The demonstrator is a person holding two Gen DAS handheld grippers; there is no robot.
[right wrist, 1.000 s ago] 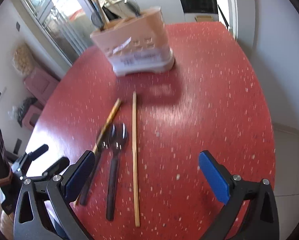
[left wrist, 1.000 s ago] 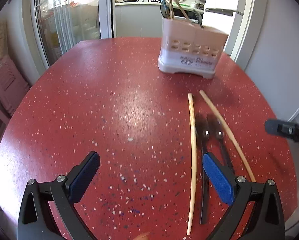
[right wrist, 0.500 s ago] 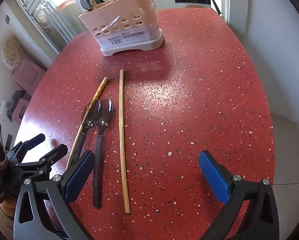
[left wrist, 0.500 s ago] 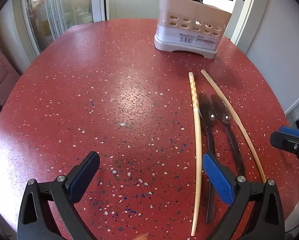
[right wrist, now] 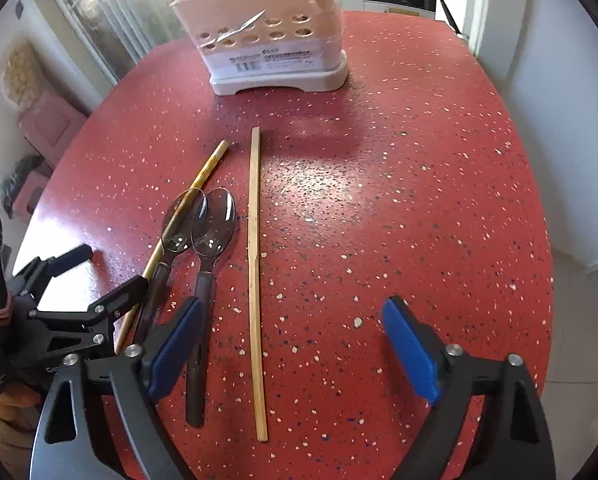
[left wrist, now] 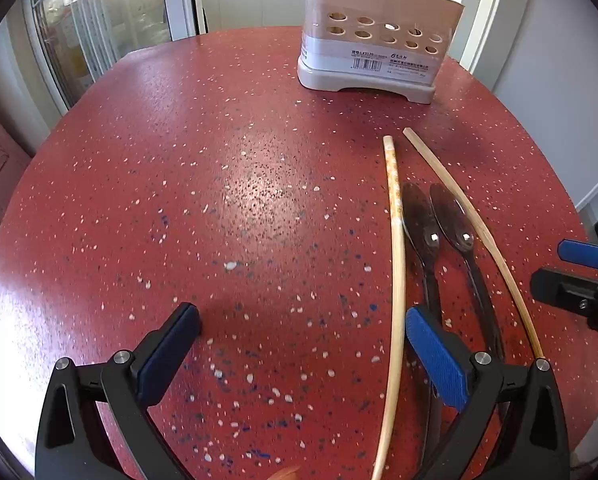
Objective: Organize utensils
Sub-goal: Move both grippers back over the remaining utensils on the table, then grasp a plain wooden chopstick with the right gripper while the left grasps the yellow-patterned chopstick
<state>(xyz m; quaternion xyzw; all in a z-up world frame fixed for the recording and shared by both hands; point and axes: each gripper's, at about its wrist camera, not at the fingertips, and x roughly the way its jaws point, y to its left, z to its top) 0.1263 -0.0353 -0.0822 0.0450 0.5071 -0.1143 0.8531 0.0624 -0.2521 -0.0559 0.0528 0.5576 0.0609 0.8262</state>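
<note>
Your right hand-held gripper (right wrist: 295, 352) has begun closing from full spread, nothing between its jaws yet, above the square bamboo chopstick (right wrist: 254, 264). Your left hand-held gripper (left wrist: 299, 344) stays wide apart, empty. Both have dipped toward the red speckled bench (left wrist: 219, 184), so a pickup looks imminent.

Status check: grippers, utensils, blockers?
Left gripper open, empty. Right gripper empty, jaws closing over square chopstick. Two spoons, round chopstick on table; caddy path clear.
</note>
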